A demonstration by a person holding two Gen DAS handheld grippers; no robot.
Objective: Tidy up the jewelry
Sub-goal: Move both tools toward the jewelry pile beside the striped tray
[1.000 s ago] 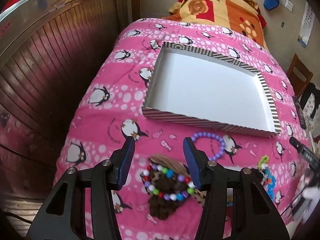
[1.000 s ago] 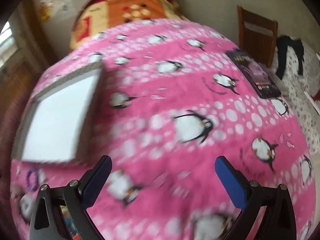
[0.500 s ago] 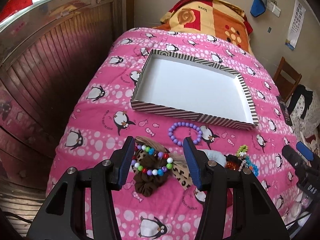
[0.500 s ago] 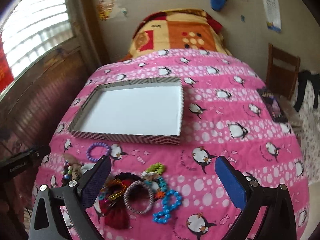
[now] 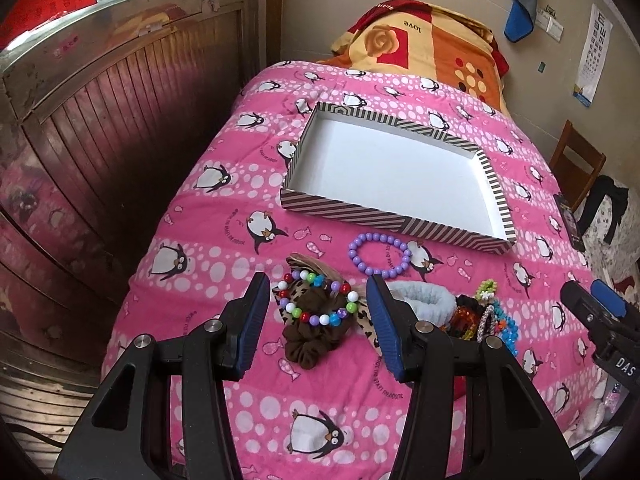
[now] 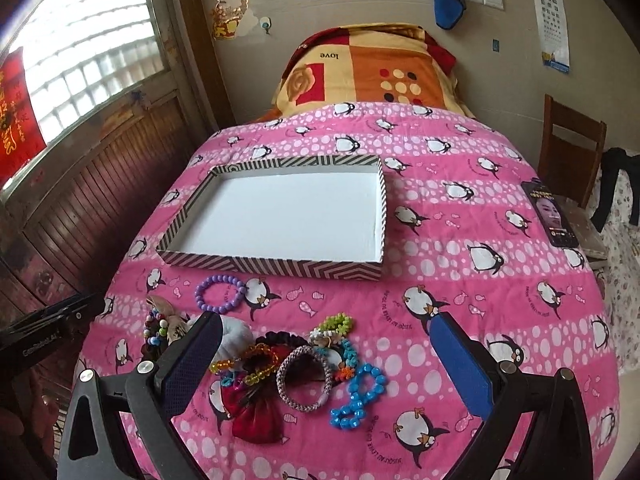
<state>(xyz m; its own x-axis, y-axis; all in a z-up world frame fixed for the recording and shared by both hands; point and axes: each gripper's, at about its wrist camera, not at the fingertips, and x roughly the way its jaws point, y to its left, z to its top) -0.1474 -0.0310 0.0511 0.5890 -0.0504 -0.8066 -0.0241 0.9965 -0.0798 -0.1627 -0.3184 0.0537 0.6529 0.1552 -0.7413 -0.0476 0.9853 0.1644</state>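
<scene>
A striped shallow box (image 5: 392, 222) (image 6: 272, 266) with a bare white floor lies on the pink penguin quilt. In front of it rests a purple bead bracelet (image 5: 379, 254) (image 6: 221, 293). Nearer me is a heap of jewelry: a multicoloured bead bracelet (image 5: 316, 296) on a brown scrunchie (image 5: 312, 344), a pale woven bangle (image 6: 305, 378), a blue bead loop (image 6: 358, 396), a red pouch (image 6: 256, 416). My left gripper (image 5: 316, 322) hangs open above the multicoloured bracelet. My right gripper (image 6: 326, 360) stands wide open over the heap, holding nothing.
A dark wooden wall panel (image 5: 100, 128) runs along the bed's left side. A folded orange blanket (image 6: 368, 68) sits at the head. A phone (image 6: 550, 214) lies by the right edge, next to a wooden chair (image 6: 572, 148). The right gripper's tip (image 5: 600, 312) shows in the left wrist view.
Both grippers have pulled back and up from the bed, so the box looks smaller and the whole heap has come into view. The right wrist view has steadied after a blurred swing.
</scene>
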